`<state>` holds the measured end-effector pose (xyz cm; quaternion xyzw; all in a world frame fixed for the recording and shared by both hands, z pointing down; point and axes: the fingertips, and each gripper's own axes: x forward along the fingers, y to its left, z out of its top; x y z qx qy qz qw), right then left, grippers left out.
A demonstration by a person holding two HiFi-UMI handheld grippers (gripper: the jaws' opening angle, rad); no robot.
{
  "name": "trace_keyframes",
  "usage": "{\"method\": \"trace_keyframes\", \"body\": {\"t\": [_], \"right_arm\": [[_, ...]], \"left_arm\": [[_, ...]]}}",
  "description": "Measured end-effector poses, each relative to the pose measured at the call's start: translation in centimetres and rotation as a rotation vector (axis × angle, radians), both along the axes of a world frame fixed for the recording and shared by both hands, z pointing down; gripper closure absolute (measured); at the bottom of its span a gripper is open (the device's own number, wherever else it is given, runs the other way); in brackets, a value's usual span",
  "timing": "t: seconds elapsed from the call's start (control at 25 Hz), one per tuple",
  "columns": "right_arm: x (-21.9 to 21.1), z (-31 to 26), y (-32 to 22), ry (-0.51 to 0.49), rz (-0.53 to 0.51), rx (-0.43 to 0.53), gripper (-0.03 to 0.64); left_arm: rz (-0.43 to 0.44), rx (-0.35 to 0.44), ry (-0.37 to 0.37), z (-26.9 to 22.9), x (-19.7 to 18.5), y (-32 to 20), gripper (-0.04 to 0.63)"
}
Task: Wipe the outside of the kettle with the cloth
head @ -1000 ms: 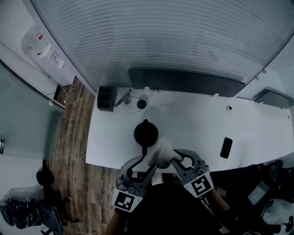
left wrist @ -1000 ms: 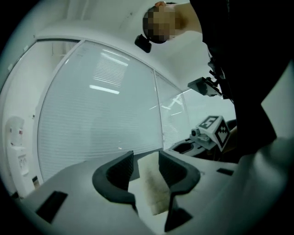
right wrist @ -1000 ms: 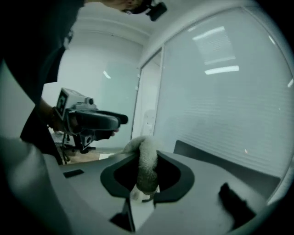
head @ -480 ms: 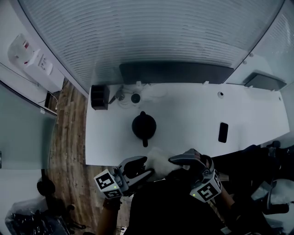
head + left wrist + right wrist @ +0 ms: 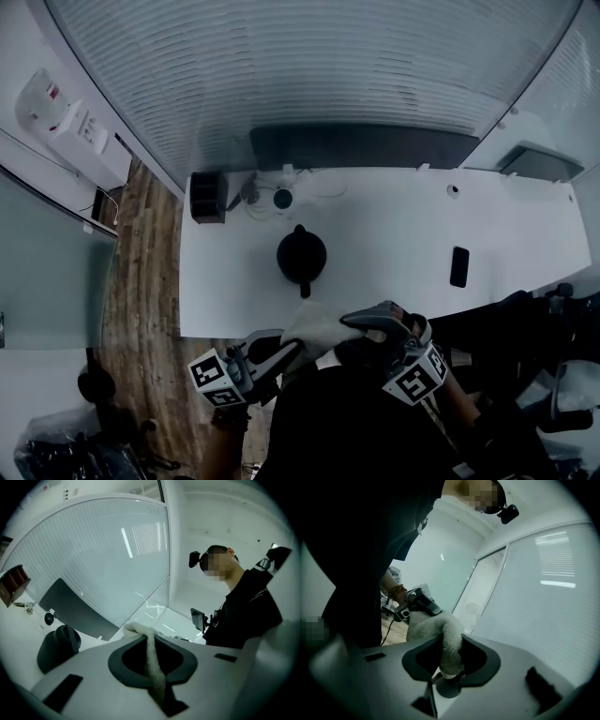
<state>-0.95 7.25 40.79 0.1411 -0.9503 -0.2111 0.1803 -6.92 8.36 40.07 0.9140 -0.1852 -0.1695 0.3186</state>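
The black kettle (image 5: 301, 255) stands on the white table (image 5: 394, 234), handle toward me; it also shows low at the left in the left gripper view (image 5: 58, 646). A white cloth (image 5: 319, 326) is stretched between both grippers, in front of the table's near edge and short of the kettle. My left gripper (image 5: 289, 349) is closing, and a thin strip of cloth (image 5: 152, 660) is pinched between its jaws. My right gripper (image 5: 364, 324) is shut on a thicker fold of the cloth (image 5: 449, 644). Neither gripper touches the kettle.
A black phone (image 5: 458, 266) lies at the table's right. At the back stand a black box (image 5: 206, 197), a small round white device (image 5: 282, 198) with cables, and a long dark panel (image 5: 361, 147). Wooden floor (image 5: 141, 272) runs along the left.
Both grippers have drawn back from the table edge with the cloth. The left gripper has rolled and swung out to the left, and the cloth now spans the two.
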Motion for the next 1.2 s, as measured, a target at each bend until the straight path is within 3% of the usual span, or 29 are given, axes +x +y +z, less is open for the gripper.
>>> {"method": "trace_keyframes", "body": {"t": [0.12, 0.24, 0.32, 0.4, 0.52, 0.6, 0.72, 0.88, 1.04, 1.2], "right_arm": [[0.0, 1.5, -0.1, 0.002, 0.011, -0.081, 0.535], [1.4, 2.4, -0.8, -0.062, 0.056, -0.227, 0.532], [3.2, 2.2, -2.2, -0.187, 0.149, -0.356, 0.532], [5.3, 2.1, -3.5, -0.263, 0.23, -0.41, 0.532], [8.0, 3.2, -4.4, -0.26, 0.317, -0.405, 0.532], [9.0, 4.1, -4.5, -0.249, 0.367, -0.404, 0.532], [9.8, 5.0, -4.2, -0.25, 0.409, -0.421, 0.532], [10.0, 5.6, -3.5, -0.211, 0.426, -0.42, 0.532], [10.8, 5.7, -3.3, -0.211, 0.466, -0.422, 0.532], [11.3, 6.6, -3.1, -0.189, 0.493, -0.434, 0.532]], "left_arm": [[0.014, -0.028, -0.027, 0.6, -1.2, -0.5, 0.565], [-0.026, -0.092, 0.017, 1.3, -3.6, -2.0, 0.565], [-0.146, -0.154, 0.059, 2.3, -6.9, -4.0, 0.565], [-0.352, -0.21, 0.049, 4.0, -11.3, -6.7, 0.565], [-0.629, -0.233, -0.14, 8.2, -16.4, -10.6, 0.565], [-0.686, -0.182, -0.296, 10.5, -16.8, -12.7, 0.565], [-0.632, -0.074, -0.439, 13.0, -13.9, -15.7, 0.565], [-0.486, 0.056, -0.636, 14.9, -10.0, -18.9, 0.565], [-0.323, 0.16, -0.702, 14.8, -7.6, -19.4, 0.565], [-0.241, 0.212, -0.723, 15.9, -7.2, -19.4, 0.565]]}}
